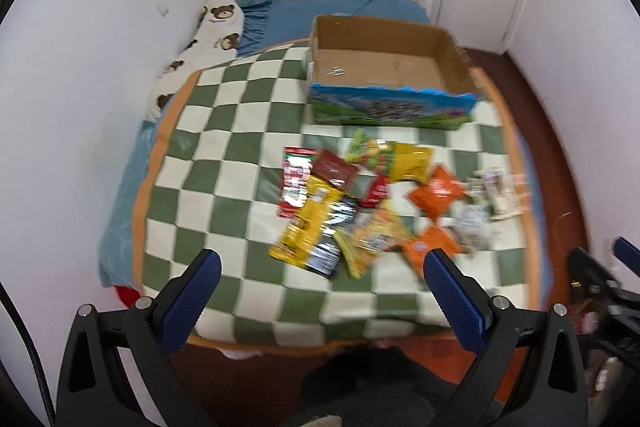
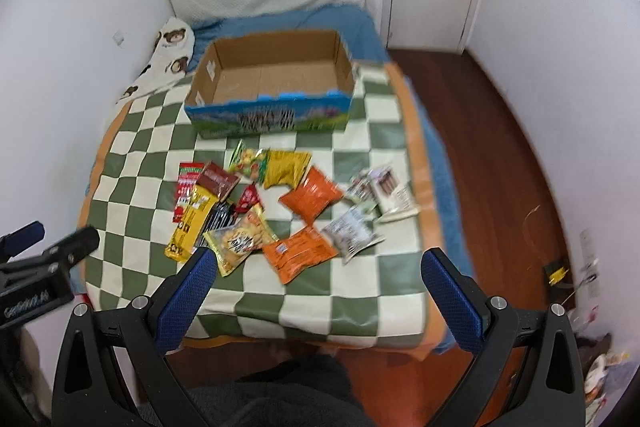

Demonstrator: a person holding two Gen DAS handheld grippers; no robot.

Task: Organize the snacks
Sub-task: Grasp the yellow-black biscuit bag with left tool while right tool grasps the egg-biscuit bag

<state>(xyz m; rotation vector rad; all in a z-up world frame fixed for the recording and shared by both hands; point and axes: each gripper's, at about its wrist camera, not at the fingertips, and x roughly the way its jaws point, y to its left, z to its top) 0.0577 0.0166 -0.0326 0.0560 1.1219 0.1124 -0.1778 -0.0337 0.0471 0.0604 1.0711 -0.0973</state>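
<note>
Holding both claws high and spread wide, our left gripper point(image 1: 322, 265) and right gripper point(image 2: 320, 263) grasp nothing. Snack packets point(image 2: 276, 205) lie scattered on the green checkered blanket point(image 2: 136, 199), just before the open cardboard box point(image 2: 272, 83).

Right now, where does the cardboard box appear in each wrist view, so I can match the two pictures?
Left wrist view: the cardboard box sits upper right of centre, beyond the snack packets.
Right wrist view: the cardboard box sits upper centre, slightly left, beyond the same packets.
Shared landmark: the green checkered blanket under the box in both views.
</note>
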